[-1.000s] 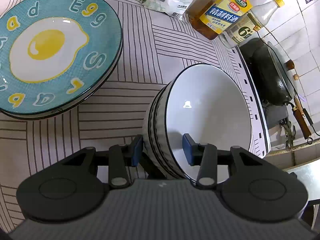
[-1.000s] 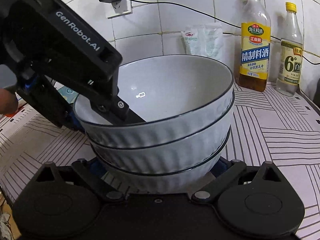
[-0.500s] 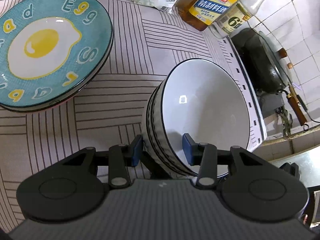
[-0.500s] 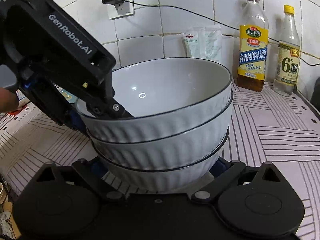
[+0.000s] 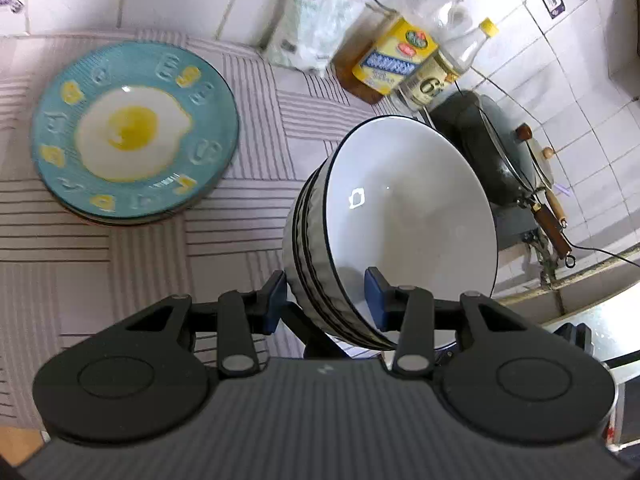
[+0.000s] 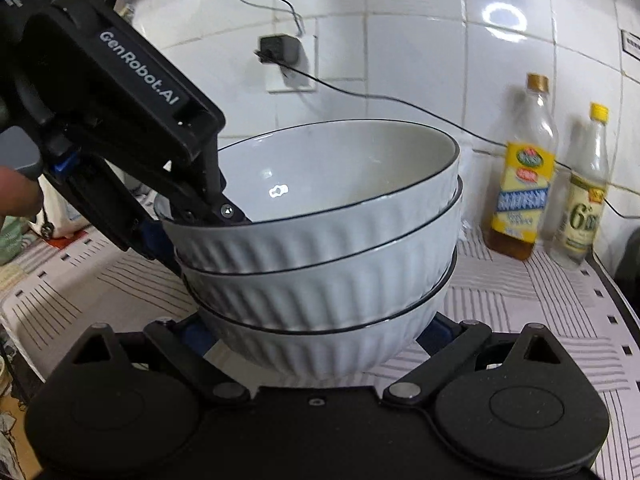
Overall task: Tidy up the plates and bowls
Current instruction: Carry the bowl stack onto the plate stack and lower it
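Observation:
A stack of three white ribbed bowls (image 5: 404, 224) with dark rims is held in the air above the striped counter. My left gripper (image 5: 326, 300) is shut on the stack's near rim, one finger inside the top bowl and one outside. My right gripper (image 6: 316, 334) is shut on the bottom bowl (image 6: 320, 352), its fingers on either side of the base. The left gripper's body (image 6: 120, 120) shows at the stack's left rim in the right wrist view. A stack of teal plates with a fried-egg picture (image 5: 134, 132) lies on the counter to the left.
Two sauce bottles (image 5: 404, 60) and a white bag (image 5: 308, 36) stand against the tiled wall; the bottles also show in the right wrist view (image 6: 524, 184). A dark wok with a lid (image 5: 492, 152) sits right of the counter. A charger and cable (image 6: 280, 50) are on the wall.
Both grippers have lifted the bowl stack higher off the counter. The plates and bottles look farther below and away than before.

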Available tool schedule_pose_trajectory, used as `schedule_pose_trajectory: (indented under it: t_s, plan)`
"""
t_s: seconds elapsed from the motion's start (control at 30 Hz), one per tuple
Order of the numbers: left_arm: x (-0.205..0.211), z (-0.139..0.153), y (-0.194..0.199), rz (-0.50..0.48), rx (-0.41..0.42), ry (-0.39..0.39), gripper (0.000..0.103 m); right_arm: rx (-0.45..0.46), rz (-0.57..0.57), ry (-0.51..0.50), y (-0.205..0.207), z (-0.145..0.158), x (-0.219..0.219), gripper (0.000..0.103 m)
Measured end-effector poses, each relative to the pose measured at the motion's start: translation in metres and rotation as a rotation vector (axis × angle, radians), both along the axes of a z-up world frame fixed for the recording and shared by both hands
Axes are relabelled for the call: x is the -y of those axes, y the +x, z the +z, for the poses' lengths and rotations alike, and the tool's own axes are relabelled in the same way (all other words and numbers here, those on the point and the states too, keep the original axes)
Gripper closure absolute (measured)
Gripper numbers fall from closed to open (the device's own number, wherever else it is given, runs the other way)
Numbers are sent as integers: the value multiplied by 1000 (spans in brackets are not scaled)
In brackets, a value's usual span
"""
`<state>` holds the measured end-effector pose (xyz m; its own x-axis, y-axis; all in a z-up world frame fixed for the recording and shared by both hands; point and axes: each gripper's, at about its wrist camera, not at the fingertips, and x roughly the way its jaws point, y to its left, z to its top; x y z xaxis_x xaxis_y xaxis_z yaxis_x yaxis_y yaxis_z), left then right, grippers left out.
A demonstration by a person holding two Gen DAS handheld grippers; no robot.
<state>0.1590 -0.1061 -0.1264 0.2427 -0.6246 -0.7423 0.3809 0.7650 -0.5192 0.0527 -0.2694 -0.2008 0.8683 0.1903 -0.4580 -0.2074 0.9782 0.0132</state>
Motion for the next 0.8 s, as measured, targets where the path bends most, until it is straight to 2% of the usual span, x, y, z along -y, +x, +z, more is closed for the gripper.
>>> schedule_pose_trajectory:
  t_s: [0.4,0.63,0.8]
  plan:
    - [-55,16,4,98,34,-3,63,32,127,-17,34,23,-44,3]
    - [-88,32,18,138,52,-14,63,33,155,-20,45,35,-76,3]
    - [-104,33,38,180,59,-5,63,43,193,-39,72,34,-96,3]
